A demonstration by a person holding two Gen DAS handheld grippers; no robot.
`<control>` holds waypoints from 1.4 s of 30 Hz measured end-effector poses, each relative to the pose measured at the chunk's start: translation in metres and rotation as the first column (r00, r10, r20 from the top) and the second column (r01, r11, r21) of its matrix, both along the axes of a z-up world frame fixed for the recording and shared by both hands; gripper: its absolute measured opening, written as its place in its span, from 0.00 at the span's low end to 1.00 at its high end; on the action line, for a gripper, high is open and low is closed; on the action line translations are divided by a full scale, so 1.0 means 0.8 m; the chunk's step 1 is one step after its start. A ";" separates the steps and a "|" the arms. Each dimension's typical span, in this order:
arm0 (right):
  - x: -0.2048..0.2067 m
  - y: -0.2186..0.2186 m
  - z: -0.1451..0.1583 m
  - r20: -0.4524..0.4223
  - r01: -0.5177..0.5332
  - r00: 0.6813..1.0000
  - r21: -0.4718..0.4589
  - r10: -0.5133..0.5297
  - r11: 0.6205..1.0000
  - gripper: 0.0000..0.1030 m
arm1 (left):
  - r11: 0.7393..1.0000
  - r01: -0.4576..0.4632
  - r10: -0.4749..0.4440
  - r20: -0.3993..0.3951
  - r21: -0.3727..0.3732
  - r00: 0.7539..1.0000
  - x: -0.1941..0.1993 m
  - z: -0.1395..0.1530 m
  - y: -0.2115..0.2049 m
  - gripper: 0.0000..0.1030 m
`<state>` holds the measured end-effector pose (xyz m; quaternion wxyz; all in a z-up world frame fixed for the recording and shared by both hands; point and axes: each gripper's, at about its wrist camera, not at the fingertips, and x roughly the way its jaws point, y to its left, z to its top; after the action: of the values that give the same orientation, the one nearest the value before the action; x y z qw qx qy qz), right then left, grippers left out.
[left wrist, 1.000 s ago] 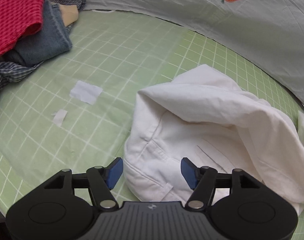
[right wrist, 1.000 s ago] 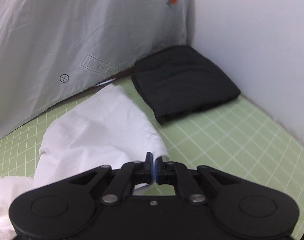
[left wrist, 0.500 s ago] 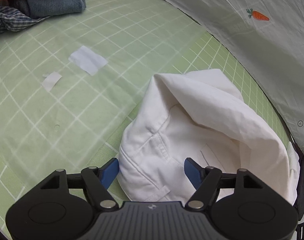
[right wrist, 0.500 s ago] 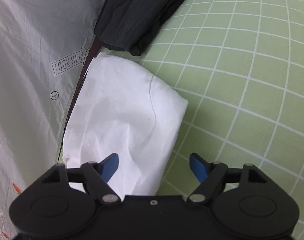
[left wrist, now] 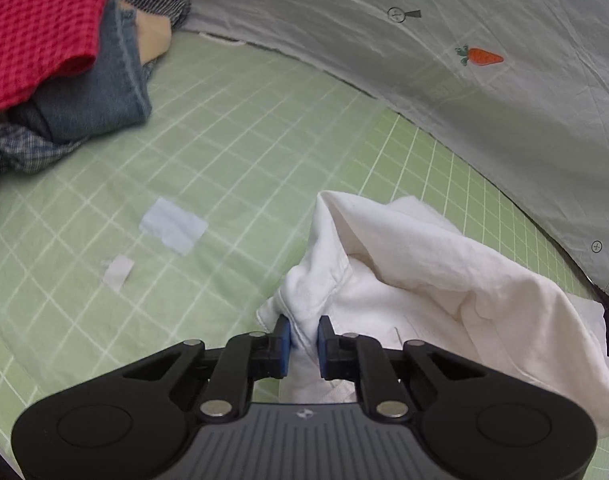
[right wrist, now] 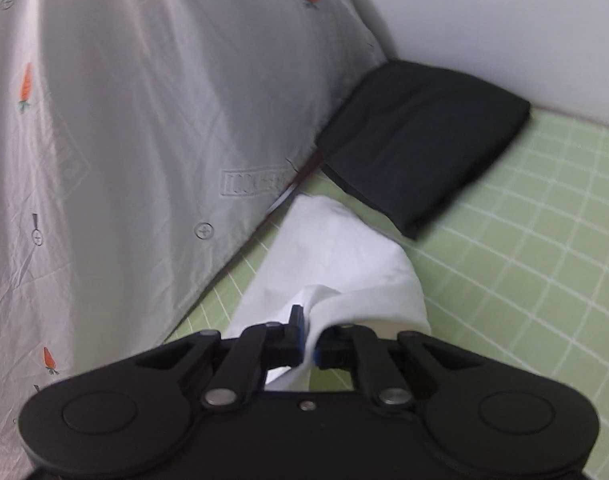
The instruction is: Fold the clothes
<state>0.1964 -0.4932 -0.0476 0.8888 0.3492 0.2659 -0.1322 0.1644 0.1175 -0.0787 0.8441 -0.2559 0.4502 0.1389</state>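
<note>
White trousers lie bunched on the green checked sheet. In the left wrist view my left gripper is shut on the waistband edge of the trousers, cloth pinched between its blue pads. In the right wrist view the white trouser leg stretches away toward the grey cover, and my right gripper is shut on a fold of its near end.
A pile of clothes sits at the far left: a red waffle cloth, jeans and a checked shirt. Two white paper scraps lie on the sheet. A folded black garment rests by the wall. A grey carrot-print cover rises behind.
Both grippers were open over the white trousers half a second ago. Now each has closed on the cloth, the left on the waistband, the right on the leg end.
</note>
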 end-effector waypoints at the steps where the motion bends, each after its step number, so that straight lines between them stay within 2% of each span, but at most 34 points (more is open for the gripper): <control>1: 0.017 0.001 0.013 0.020 -0.019 1.000 -0.024 0.019 1.000 0.04 | 1.000 0.012 -0.012 0.015 0.007 1.000 0.011 0.007 0.003 0.14; 5: 0.106 0.009 0.061 0.087 -0.079 0.992 -0.108 0.089 0.991 0.04 | 0.998 0.058 -0.061 0.073 0.038 0.995 0.055 0.037 0.017 0.13; 8: 0.178 0.020 0.093 0.142 -0.078 0.985 -0.165 0.102 0.983 0.04 | 0.994 0.060 -0.072 0.130 0.091 0.989 0.117 0.054 0.030 0.13; 11: 0.169 0.042 0.070 0.067 -0.117 0.989 -0.220 0.134 0.968 0.05 | 0.989 0.033 -0.060 0.184 0.146 0.981 0.183 0.064 0.054 0.14; 12: 0.165 0.049 0.062 0.039 -0.131 0.989 -0.238 0.145 0.962 0.06 | 0.988 0.011 -0.042 0.191 0.157 0.981 0.202 0.064 0.061 0.19; 13: 0.160 0.056 0.053 0.011 -0.146 0.988 -0.254 0.154 0.956 0.16 | 0.986 -0.012 -0.021 0.191 0.167 0.981 0.215 0.062 0.064 0.22; 14: 0.156 0.064 0.044 -0.017 -0.162 0.986 -0.271 0.163 0.949 0.38 | 0.984 -0.036 0.002 0.187 0.177 0.982 0.224 0.059 0.065 0.22; 15: 0.151 0.071 0.035 -0.045 -0.177 0.984 -0.287 0.172 0.941 0.47 | 0.981 -0.054 0.020 0.178 0.185 0.984 0.227 0.055 0.064 0.26; 16: 0.147 0.078 0.027 -0.074 -0.193 0.981 -0.302 0.179 0.934 0.59 | 0.981 -0.056 0.025 0.166 0.188 0.986 0.225 0.051 0.062 0.30; 17: 0.143 0.086 0.018 -0.102 -0.210 0.977 -0.317 0.187 0.925 0.69 | 0.983 -0.046 0.019 0.156 0.175 0.988 0.214 0.043 0.060 0.40; 18: 0.138 0.093 0.009 -0.131 -0.226 0.972 -0.331 0.193 0.916 0.74 | 0.987 -0.032 0.009 0.146 0.156 0.989 0.200 0.034 0.057 0.49; 19: 0.134 0.100 0.000 -0.159 -0.243 0.967 -0.344 0.199 0.907 0.83 | 0.991 -0.018 0.000 0.136 0.132 0.991 0.183 0.025 0.054 0.50; 22: 0.121 0.122 -0.026 -0.245 -0.295 0.946 -0.381 0.212 0.876 0.86 | 0.997 0.018 -0.025 0.101 0.072 0.995 0.127 -0.001 0.043 0.52; 24: 0.112 0.137 -0.043 -0.301 -0.331 0.928 -0.402 0.218 0.854 0.89 | 0.998 0.029 -0.034 0.082 0.060 0.996 0.089 -0.013 0.035 0.62; 26: 0.070 0.144 -0.056 -0.330 -0.335 0.920 -0.376 0.213 0.864 0.95 | 0.998 0.043 -0.046 0.063 0.050 0.997 0.059 -0.022 0.026 0.69; 29: 0.003 0.154 -0.074 -0.370 -0.335 0.906 -0.330 0.206 0.883 0.97 | 0.997 0.071 -0.072 0.023 0.034 0.997 0.026 -0.035 0.013 0.71; 33: -0.048 0.179 -0.093 -0.413 -0.342 0.888 -0.299 0.202 0.891 1.00 | 0.988 0.154 -0.154 -0.015 0.021 0.988 0.006 -0.049 -0.002 0.86; 38: -0.089 0.196 -0.111 -0.434 -0.329 0.878 -0.237 0.203 0.914 1.00 | 0.970 0.242 -0.241 -0.035 0.039 0.970 -0.002 -0.064 -0.015 0.86; 42: -0.120 0.213 -0.117 -0.435 -0.317 0.878 -0.211 0.201 0.925 1.00 | 0.946 0.306 -0.303 -0.045 0.108 0.952 0.004 -0.068 -0.018 0.86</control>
<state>0.1007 -0.3228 -0.1410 0.8635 0.1477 0.4681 -0.1163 0.1674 0.1031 -0.1334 0.8622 -0.1328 0.4875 0.0361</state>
